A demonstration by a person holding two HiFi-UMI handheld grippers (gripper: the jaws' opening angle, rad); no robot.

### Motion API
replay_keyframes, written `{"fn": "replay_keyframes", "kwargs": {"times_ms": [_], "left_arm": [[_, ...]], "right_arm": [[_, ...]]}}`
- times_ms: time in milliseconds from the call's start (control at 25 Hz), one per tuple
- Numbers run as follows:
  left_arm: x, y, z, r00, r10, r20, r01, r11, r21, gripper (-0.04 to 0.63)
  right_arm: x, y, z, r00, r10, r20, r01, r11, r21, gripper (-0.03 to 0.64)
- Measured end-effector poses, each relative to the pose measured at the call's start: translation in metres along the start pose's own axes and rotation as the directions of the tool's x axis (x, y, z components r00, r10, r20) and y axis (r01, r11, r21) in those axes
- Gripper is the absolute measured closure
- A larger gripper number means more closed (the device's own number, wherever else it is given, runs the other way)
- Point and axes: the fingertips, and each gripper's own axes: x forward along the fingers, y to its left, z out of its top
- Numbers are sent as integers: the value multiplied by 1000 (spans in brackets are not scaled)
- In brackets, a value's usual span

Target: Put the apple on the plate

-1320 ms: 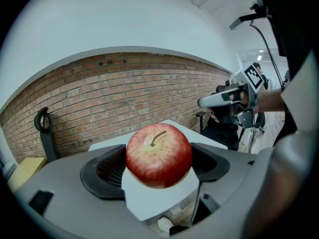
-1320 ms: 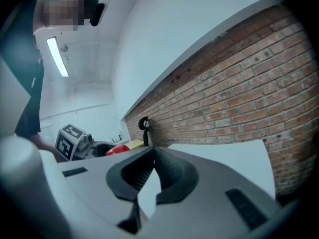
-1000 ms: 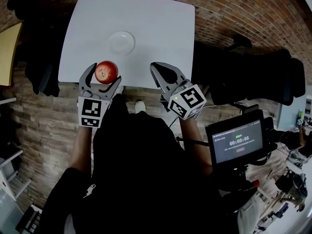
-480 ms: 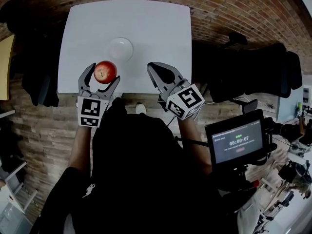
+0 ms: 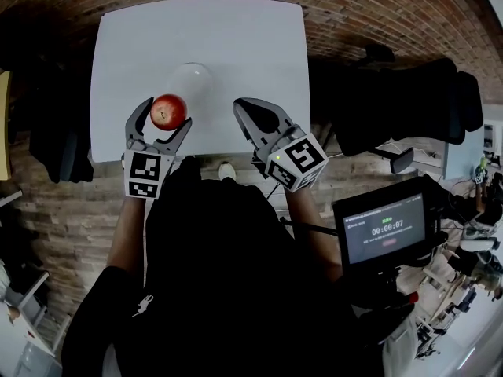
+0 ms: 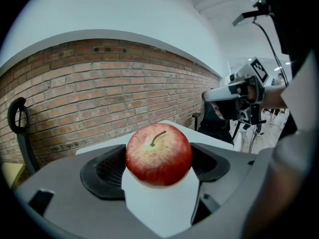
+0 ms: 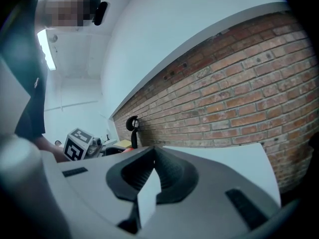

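A red apple [image 5: 169, 111] is held between the fingers of my left gripper [image 5: 163, 121], which is shut on it above the near part of the white table [image 5: 236, 45]. The white plate [image 5: 192, 75] lies just beyond the apple, its near rim partly hidden by the fruit. In the left gripper view the apple [image 6: 158, 154] fills the space between the dark pads, stem up. My right gripper [image 5: 251, 116] hovers over the table's near edge to the right of the plate, shut on nothing. In the right gripper view its fingertips [image 7: 149, 159] meet.
Black office chairs [image 5: 401, 100] stand at the table's right side, and another dark chair [image 5: 51, 132] at its left. A screen with a timer [image 5: 385, 226] hangs at lower right. The floor is brick-patterned.
The left gripper has carried the apple a little forward, so it now sits closer to the plate's near rim. The right gripper has drifted slightly left and forward.
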Motion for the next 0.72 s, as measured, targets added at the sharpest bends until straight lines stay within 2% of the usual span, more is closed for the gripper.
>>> {"fn": "replay_keyframes", "kwargs": {"times_ms": [480,720], "left_arm": [[39,24,-21,994,-105,-37,105,994,-2,192],[64,36,-40,987,-145,-72,148,989,32,192]], "right_arm": [[30,-3,-4,997,-67,-46,68,997,28,614],[45,-6,-13,992,-94,-81,98,994,48,614]]}}
